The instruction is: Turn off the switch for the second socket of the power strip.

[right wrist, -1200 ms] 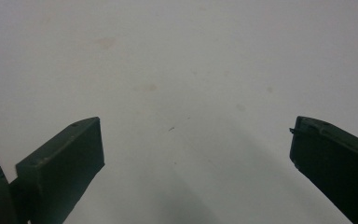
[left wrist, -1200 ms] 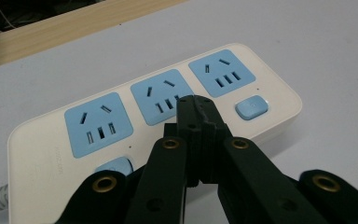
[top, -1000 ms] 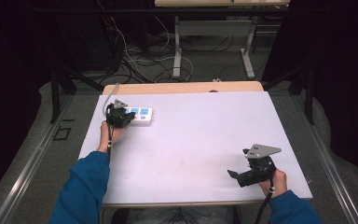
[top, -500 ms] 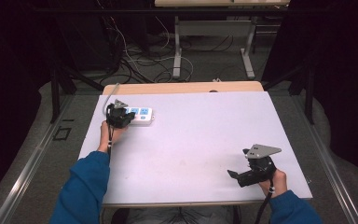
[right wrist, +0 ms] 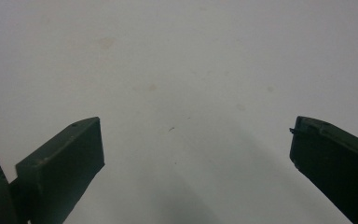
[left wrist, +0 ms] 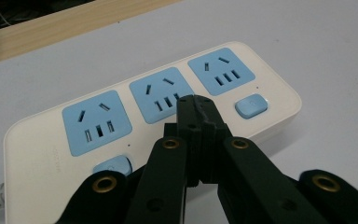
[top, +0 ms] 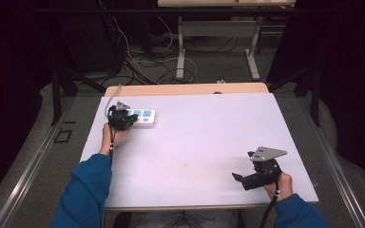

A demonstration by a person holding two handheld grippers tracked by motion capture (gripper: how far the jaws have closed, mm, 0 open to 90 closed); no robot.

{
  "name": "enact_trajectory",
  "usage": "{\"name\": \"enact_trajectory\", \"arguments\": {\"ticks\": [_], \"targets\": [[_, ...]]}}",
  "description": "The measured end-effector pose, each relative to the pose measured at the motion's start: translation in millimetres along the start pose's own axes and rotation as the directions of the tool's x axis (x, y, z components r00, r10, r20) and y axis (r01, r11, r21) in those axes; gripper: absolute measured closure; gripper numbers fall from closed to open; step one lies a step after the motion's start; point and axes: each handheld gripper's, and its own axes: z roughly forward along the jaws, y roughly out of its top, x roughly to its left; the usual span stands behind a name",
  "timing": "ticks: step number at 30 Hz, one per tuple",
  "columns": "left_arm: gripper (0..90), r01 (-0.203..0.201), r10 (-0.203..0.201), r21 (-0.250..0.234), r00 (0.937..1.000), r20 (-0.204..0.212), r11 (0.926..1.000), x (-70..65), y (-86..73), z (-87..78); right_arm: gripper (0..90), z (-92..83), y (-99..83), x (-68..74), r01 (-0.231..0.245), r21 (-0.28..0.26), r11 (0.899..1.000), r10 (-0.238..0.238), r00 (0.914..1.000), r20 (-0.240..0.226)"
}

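A smooth white rounded power strip with three matte blue sockets is touched by the closed left gripper; at five o'clock, the right gripper is held open over the table.

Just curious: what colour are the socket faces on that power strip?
Light blue on the white power strip; clearest in the left gripper view.

White power strip with three blue sockets and blue switches, lying flat near the worktop's far left corner.
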Motion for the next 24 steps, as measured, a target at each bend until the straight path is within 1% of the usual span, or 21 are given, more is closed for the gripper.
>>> {"name": "enact_trajectory", "arguments": {"ticks": [2, 3, 10, 11, 13, 14, 16, 20, 21, 24], "targets": [[90.0, 0.001, -0.001, -0.003, 1.0000, 0.001, 1.0000, 0.1, -0.2, 0.2, 2.3, -0.3, 0.1, -0.2, 0.004, 0.005, 1.000, -0.004, 1.0000, 0.001], [90.0, 0.000, 0.000, 0.000, 1.0000, 0.000, 1.0000, 0.0, -0.1, 0.0, 2.3, 0.1, 0.1, -0.5, 0.007, -0.002, 1.000, -0.007, 1.0000, 0.001], [90.0, 0.001, -0.001, -0.001, 1.0000, -0.002, 1.0000, -0.3, -0.1, 0.1, 2.3, -0.1, 0.0, -0.1, 0.004, -0.001, 1.000, -0.004, 1.0000, 0.002], [90.0, -0.004, 0.004, 0.003, 1.0000, -0.003, 1.0000, -0.1, 0.0, -0.2, 2.3, -0.2, 0.0, 0.0, 0.004, -0.001, 1.000, -0.004, 1.0000, 0.003], [90.0, 0.002, -0.002, -0.002, 1.0000, -0.003, 1.0000, -0.5, -0.1, 0.1, 2.4, 0.0, 0.1, -0.2, 0.005, -0.001, 1.000, -0.005, 1.0000, 0.001], [90.0, -0.004, 0.004, 0.003, 1.0000, -0.004, 1.0000, -0.2, -0.1, -0.2, 2.3, 0.1, 0.1, -0.4, 0.007, -0.001, 1.000, -0.007, 1.0000, 0.001], [90.0, -0.003, 0.003, 0.004, 1.0000, -0.007, 1.0000, -0.6, 0.0, -0.3, 2.4, -0.2, 0.1, 0.1, 0.003, 0.000, 1.000, -0.003, 1.0000, 0.003], [90.0, 0.000, 0.000, 0.003, 1.0000, -0.009, 1.0000, -0.9, 0.0, -0.2, 2.3, 0.1, 0.1, -0.3, 0.008, -0.001, 1.000, -0.008, 1.0000, 0.001], [90.0, -0.002, 0.002, 0.003, 1.0000, -0.009, 1.0000, -0.8, 0.0, -0.2, 2.4, -0.2, 0.1, 0.2, 0.002, 0.000, 1.000, -0.002, 1.0000, 0.004], [90.0, -0.001, 0.002, 0.004, 1.0000, -0.009, 1.0000, -0.8, 0.0, -0.2, 2.3, 0.2, 0.1, -0.2, 0.008, -0.001, 1.000, -0.008, 1.0000, 0.001]]}}
